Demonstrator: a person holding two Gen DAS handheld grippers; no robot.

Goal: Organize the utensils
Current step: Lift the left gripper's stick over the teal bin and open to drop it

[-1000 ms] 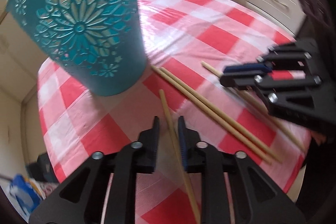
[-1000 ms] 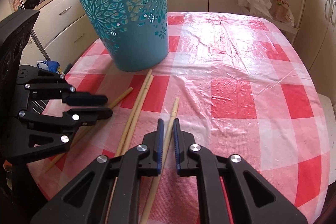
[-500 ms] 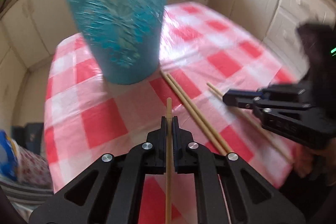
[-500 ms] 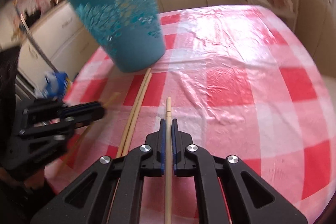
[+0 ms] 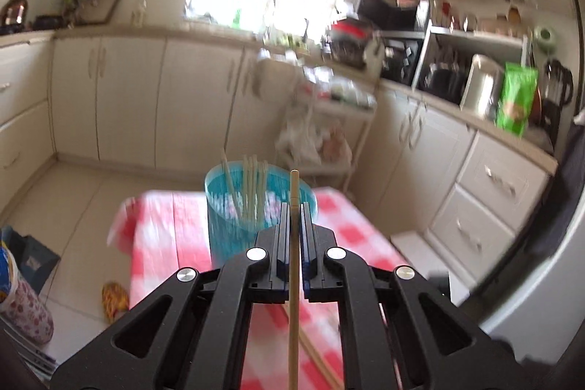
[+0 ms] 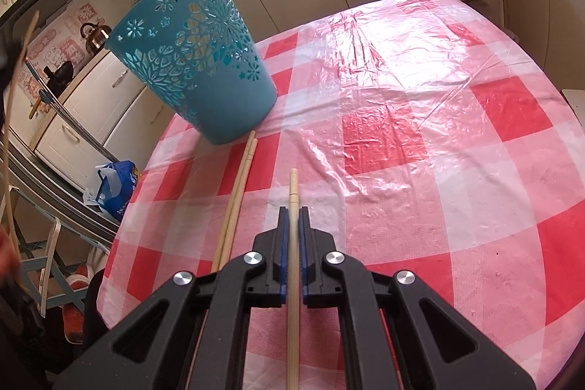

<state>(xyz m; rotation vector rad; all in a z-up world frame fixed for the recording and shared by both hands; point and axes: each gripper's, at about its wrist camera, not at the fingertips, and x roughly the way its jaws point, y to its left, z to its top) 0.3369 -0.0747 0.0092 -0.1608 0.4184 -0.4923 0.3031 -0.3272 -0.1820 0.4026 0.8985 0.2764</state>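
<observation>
Blue basket (image 6: 197, 61) is standing at the table's far left, blocking passage there; two chopsticks (image 6: 237, 192) are lying just near of it. Checked tablecloth (image 6: 420, 141) to the right is lying open.

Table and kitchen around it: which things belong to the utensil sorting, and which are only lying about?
Job: chopstick in left gripper; chopstick in right gripper; chopstick pair on tablecloth; blue basket.

Lying about: kettle; blue bag; green packet.
</observation>
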